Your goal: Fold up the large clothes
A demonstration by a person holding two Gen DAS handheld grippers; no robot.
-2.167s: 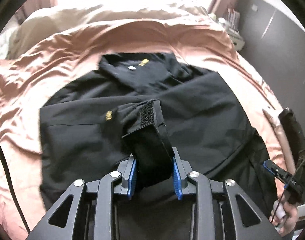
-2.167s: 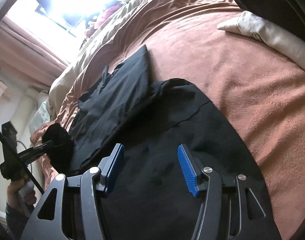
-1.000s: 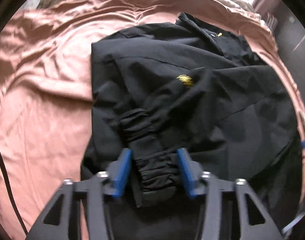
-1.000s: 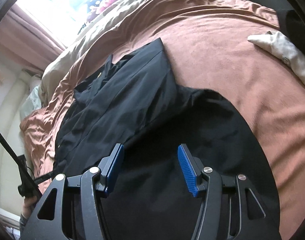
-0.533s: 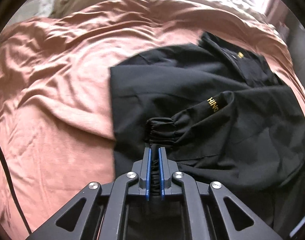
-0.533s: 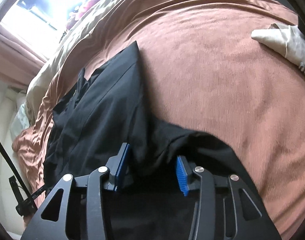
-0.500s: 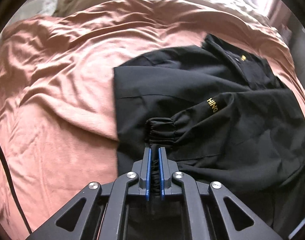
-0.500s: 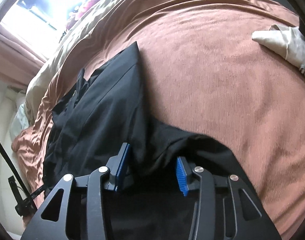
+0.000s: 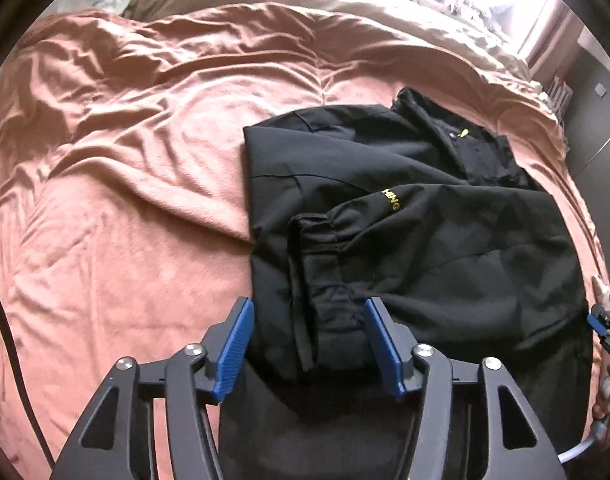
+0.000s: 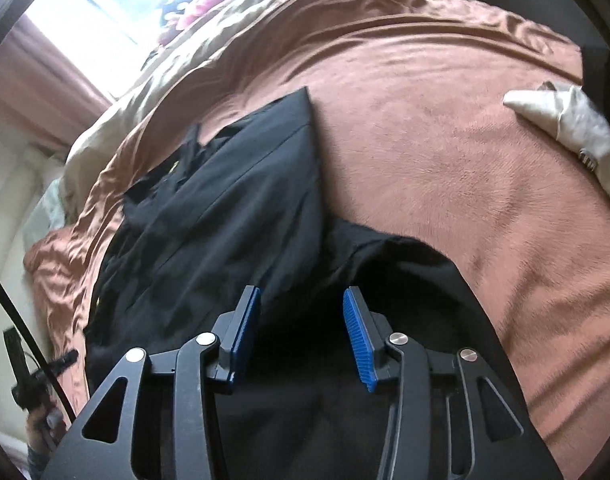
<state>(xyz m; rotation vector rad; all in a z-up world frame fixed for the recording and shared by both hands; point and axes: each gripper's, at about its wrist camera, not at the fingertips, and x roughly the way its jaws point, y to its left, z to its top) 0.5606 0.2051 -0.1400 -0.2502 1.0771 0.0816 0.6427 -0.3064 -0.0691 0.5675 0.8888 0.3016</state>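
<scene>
Black jacket hem behind claw frame

One black jacket lies on one bed. Two claws show, the left claw and the right claw. One white cloth lies far right.

Readable text: one item only. Yellow letters "HING" stand on the black jacket, on the sleeve laid across its front, right of frame centre in the left wrist view; the letters run sideways and the word may be cut off by a fold. A small yellow mark near the collar, upper right, is too small to read; nothing legible in the right wrist view.
</scene>
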